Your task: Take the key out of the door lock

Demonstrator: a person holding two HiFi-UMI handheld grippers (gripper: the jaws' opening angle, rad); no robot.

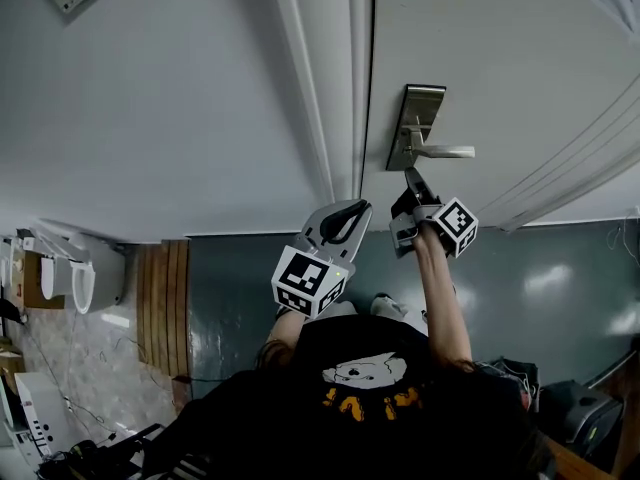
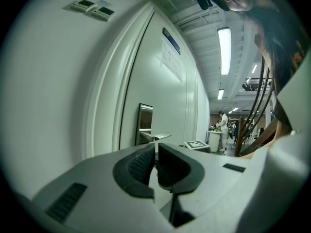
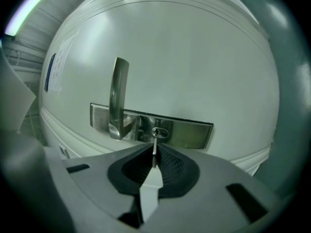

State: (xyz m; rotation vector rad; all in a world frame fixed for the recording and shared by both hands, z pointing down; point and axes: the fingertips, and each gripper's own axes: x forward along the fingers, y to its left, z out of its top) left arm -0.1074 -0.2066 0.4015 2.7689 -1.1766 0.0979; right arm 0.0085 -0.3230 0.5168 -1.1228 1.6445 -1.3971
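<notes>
**A:** Where is the key, and what are your jaws doing?

**B:** The key sits in the keyhole of the steel lock plate, just beside the root of the lever handle. My right gripper pinches the key's projecting end, one ribbed pad on each flat face. My left gripper hangs back from the door, jaws pressed together on nothing.

**A:** How will the key handle?

**B:** I judge it light, stiff, thin and smooth, so it could slip between my pads. The flat faces are the place to hold it. The pull should run straight along the blade, because a sideways tug may jam it in the lock.
</notes>
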